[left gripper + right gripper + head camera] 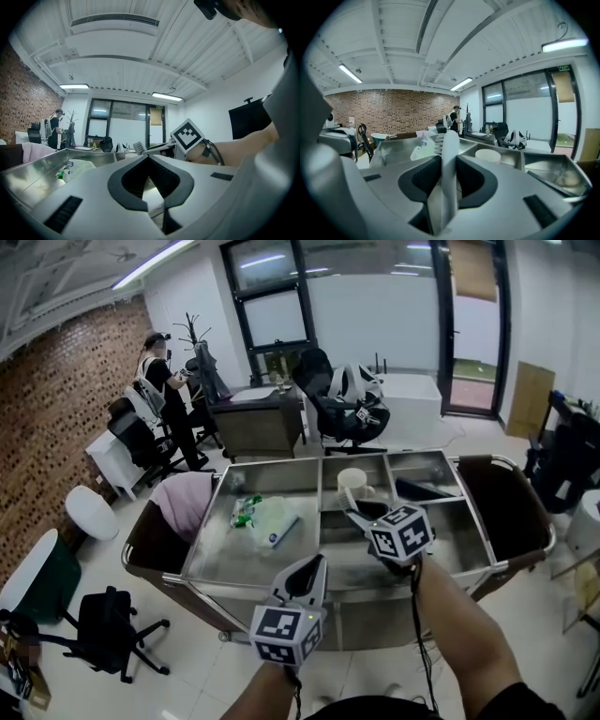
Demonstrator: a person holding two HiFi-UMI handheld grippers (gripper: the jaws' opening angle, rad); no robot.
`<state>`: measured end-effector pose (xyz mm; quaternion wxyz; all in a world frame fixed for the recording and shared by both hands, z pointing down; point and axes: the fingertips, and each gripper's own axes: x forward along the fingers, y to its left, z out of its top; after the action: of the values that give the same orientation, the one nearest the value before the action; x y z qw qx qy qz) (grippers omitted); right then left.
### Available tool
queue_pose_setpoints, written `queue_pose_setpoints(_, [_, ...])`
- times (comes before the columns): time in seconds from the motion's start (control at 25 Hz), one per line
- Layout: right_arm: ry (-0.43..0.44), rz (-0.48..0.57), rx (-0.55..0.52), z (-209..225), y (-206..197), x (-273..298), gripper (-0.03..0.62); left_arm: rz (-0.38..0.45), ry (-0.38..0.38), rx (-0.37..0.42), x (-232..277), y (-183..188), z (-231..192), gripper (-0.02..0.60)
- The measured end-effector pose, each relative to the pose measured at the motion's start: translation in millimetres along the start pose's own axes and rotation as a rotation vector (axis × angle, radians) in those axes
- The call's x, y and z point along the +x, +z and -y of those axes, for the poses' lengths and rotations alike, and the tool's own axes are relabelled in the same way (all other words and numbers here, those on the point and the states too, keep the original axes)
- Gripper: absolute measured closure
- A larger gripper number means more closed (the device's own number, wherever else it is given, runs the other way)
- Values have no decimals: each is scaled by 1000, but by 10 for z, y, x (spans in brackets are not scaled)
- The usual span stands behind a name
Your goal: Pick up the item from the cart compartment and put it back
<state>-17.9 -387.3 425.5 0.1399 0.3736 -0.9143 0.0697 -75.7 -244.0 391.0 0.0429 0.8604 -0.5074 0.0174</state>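
A white toothbrush [449,154] stands upright between my right gripper's [450,161] jaws, which are shut on its flat handle, bristles at the top. In the head view that gripper [373,521] hovers over the middle compartments of the steel cart [281,563], and the brush [357,514] points toward a white cup [352,482]. The left gripper view catches the brush head [138,147] beside the right gripper's marker cube [187,135]. My left gripper [312,568] hangs at the cart's front edge, its jaws [149,158] shut and holding nothing.
A clear plastic bag with green packets [262,517] lies in the big left compartment. A dark item [422,489] sits in the back right one. Pink cloth [183,502] drapes the cart's left end. A black chair [108,624] stands front left; a person [164,381] is far behind.
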Motion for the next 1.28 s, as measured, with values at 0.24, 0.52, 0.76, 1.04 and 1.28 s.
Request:
queue_pose_setpoints(0.24, [-6, 146, -4, -50, 384, -376, 465, 1, -14, 4, 35, 5, 71, 581])
queue_pose_setpoints(0.52, [16, 320, -21, -257, 884, -931, 465, 4, -23, 8, 41, 34, 108, 581])
queue_pose_setpoints(0.76, [42, 443, -24, -462, 1178, -1445, 465, 7, -27, 9, 42, 43, 108, 581])
queue_pose_setpoints(1.04, [40, 481, 32, -535, 1082, -1856, 465, 16, -31, 1, 48, 81, 118, 581])
queue_pose_setpoints(1.28, [30, 510, 86, -590, 874, -2125, 465, 22, -41, -15, 37, 88, 111, 581])
